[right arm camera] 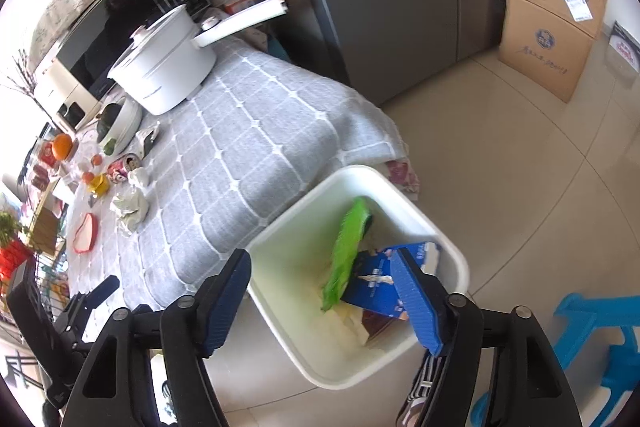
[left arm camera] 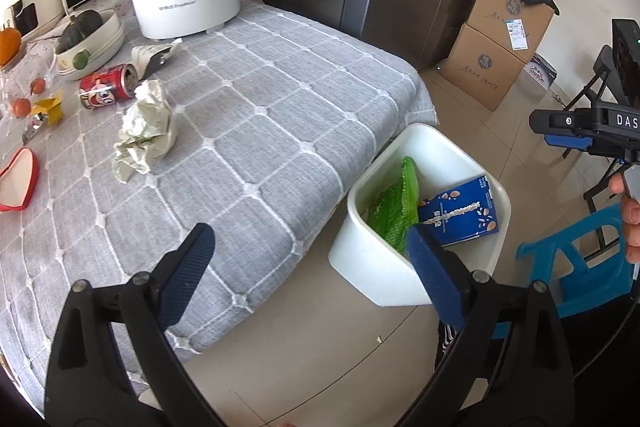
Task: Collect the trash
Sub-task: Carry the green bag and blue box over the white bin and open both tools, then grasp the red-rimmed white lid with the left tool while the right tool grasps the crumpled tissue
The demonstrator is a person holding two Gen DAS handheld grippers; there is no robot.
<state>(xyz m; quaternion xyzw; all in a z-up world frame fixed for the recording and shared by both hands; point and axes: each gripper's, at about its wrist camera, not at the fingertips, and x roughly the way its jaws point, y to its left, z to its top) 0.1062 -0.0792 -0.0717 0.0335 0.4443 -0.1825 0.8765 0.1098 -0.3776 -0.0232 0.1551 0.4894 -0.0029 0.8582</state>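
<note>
- Hovering with fingers spread apart and nothing between them, the left gripper (left arm camera: pixel 310 259) sits over the edge of the grey tablecloth (left arm camera: pixel 260 131).
- Just ahead to its right, the white bin (left arm camera: pixel 372 267) holds a green packet (left arm camera: pixel 396 215) and a blue carton (left arm camera: pixel 460 211).
- Crumpled paper (left arm camera: pixel 146 131) and a red can (left arm camera: pixel 106 87) lie ahead to its left.
- Fingers of the right gripper (right arm camera: pixel 320 291) are also apart, empty, directly above the bin (right arm camera: pixel 280 267).

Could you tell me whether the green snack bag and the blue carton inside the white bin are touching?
Touching. In the right wrist view the green snack bag leans across the blue carton inside the white bin, overlapping its edge with no gap visible.
</note>
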